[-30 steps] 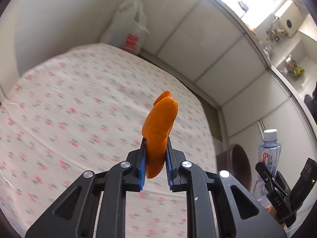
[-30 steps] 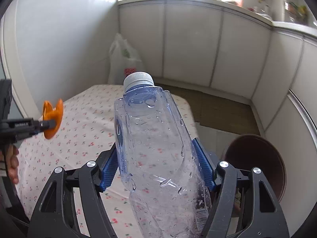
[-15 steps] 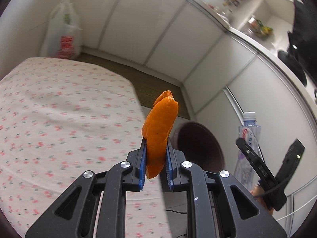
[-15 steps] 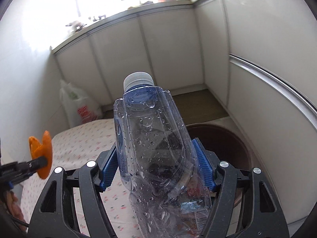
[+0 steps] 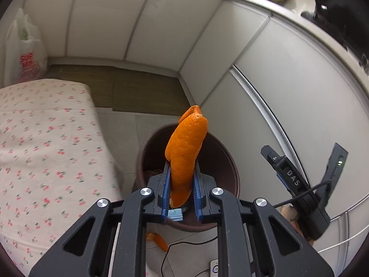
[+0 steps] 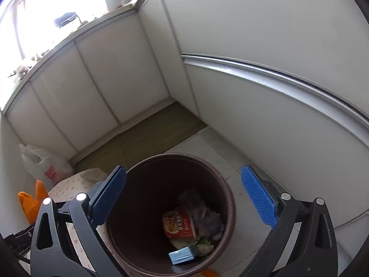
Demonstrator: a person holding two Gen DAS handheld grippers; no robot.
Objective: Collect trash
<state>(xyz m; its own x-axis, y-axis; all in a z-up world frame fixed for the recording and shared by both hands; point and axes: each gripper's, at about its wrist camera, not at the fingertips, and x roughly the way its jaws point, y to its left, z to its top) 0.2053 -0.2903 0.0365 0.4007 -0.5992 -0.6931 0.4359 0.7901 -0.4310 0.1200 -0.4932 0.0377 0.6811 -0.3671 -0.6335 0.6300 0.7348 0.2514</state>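
My left gripper (image 5: 181, 168) is shut on a curled strip of orange peel (image 5: 186, 147), which it holds over the near rim of a brown bin (image 5: 234, 184) on the floor. My right gripper (image 6: 182, 173) hangs above the bin (image 6: 228, 198) with its jaws opening wide and nothing between them. Inside the bin, a blurred clear plastic bottle (image 6: 200, 217) lies by a red cup (image 6: 177, 224) and a small blue box (image 6: 182, 255). The right gripper (image 5: 303, 149) shows at the right of the left wrist view. The peel (image 6: 30, 204) shows at the left of the right wrist view.
A table with a floral cloth (image 5: 46, 150) stands left of the bin. Another bit of orange peel (image 5: 158, 239) and black cables (image 5: 184, 244) lie on the tiled floor in front of the bin. A white plastic bag (image 5: 23, 53) leans in the far corner, and white cabinet panels (image 5: 276, 92) close off the right.
Both grippers swung from over the table to the bin. The right jaws opened and the bottle left them. The left gripper still holds the peel.
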